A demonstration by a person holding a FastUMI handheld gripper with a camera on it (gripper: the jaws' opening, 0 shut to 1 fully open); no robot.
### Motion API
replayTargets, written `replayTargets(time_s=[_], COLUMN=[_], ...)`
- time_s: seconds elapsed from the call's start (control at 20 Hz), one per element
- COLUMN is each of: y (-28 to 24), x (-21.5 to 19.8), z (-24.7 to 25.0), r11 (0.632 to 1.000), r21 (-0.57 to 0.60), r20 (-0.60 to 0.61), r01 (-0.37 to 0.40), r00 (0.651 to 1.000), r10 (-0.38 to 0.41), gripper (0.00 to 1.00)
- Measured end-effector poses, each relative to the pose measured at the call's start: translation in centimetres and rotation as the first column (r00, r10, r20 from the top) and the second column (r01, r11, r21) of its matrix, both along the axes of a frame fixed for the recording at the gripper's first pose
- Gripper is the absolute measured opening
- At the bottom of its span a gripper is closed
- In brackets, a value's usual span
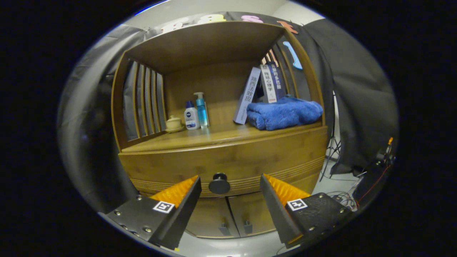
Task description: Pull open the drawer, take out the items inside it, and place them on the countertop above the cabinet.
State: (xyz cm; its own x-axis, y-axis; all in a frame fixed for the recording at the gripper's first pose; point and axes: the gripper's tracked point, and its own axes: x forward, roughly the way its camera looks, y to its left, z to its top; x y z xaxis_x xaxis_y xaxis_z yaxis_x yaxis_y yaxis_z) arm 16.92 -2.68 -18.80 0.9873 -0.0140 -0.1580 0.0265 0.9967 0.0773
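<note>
The gripper (230, 185) has its jaws spread wide either side of the closed drawer (228, 160)'s round knob (219, 183), so the contents stay hidden.

A staged recording booth dressed as a home interior. A wooden cabinet (228, 157) with a knobbed drawer (219, 183) and 2 lower doors (228, 217) carries household goods on its bench (214, 137): a folded blue towel (284, 113), leaning books (262, 87), 2 toiletry bottles (197, 112) and a small lidded cup (174, 123). Black cloth (357, 89) draped behind and beside the cabinet, a stand's legs (330, 157) and loose cables (348, 200) on the pale floor mark it as a set, not a lived-in room. The tool (230, 187), fingers spread apart, faces the drawer.
</note>
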Motion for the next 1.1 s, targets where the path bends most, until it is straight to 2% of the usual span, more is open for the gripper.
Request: replayTargets(time_s=[0.1,0.2,0.25,0.4,0.55,0.7,0.8,0.95,1.1], y=[1.5,3.0,2.5,1.0,1.1,1.1,1.5,1.4,1.4], x=[1.6,3.0,3.7,4.9,4.9,5.1,5.5,5.5,5.2], z=[0.0,-0.5,-1.0,-2.2,-2.1,-2.4,-3.5,-3.5,-5.6], r11=[0.999,0.997,0.999,0.998,1.000,0.999,1.000,0.998,0.999], r21=[0.009,0.023,0.009,-0.054,-0.002,0.031,0.031,0.068,0.033], r20=[0.011,0.021,0.017,-0.012,-0.002,-0.030,-0.099,-0.097,-0.146], r01=[-0.038,-0.071,-0.034,0.016,0.026,0.034,0.002,-0.014,-0.012], r00=[0.999,0.997,0.999,1.000,1.000,0.999,0.995,0.995,0.989], r10=[0.038,0.071,0.034,-0.017,-0.026,-0.033,0.001,0.020,0.016], gripper=[1.00,0.87,0.81,0.63,0.39,0.39,0.42,0.45,0.46])
